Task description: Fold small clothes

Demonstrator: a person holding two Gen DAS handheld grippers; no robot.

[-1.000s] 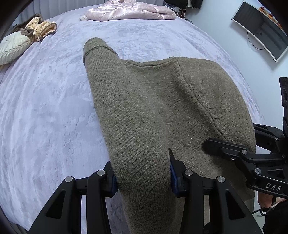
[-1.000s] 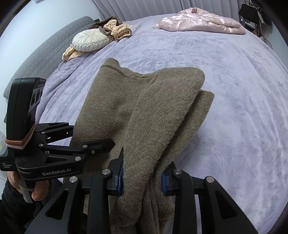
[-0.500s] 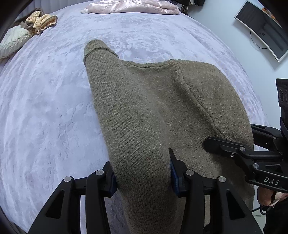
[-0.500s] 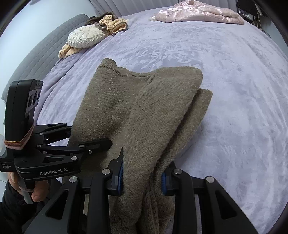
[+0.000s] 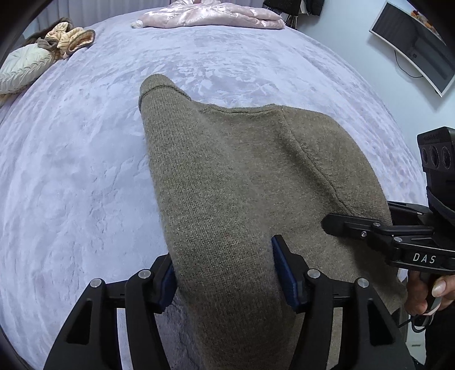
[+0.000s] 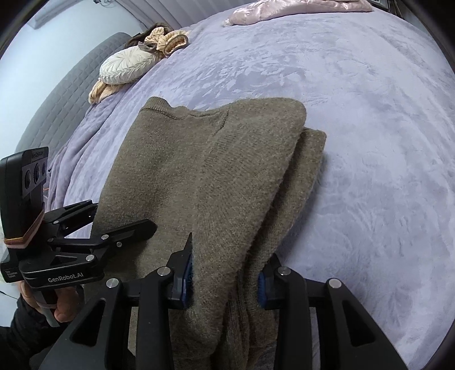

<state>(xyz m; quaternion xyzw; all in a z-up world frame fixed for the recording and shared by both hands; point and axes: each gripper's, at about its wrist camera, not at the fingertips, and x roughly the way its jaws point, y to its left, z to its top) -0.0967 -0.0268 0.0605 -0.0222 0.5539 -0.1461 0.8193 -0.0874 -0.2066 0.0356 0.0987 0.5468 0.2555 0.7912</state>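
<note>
Both grippers are set on the near edge of an olive knitted sweater (image 5: 241, 185) spread over a lilac bed cover (image 5: 71, 185). On the left gripper (image 5: 224, 270) the jaws are opening, with a thick fold of the sweater between the blue pads; whether the pads press on it cannot be told. The right gripper (image 6: 224, 273) is also easing apart, yet its pads are seen pressed against the bunched knit. Each gripper is held by a hand (image 6: 61, 304) at its handle. A pink quilted garment (image 5: 210, 14) lies well apart at the far end of the bed, and a cream cushion (image 6: 128, 67) lies near the headboard.
</note>
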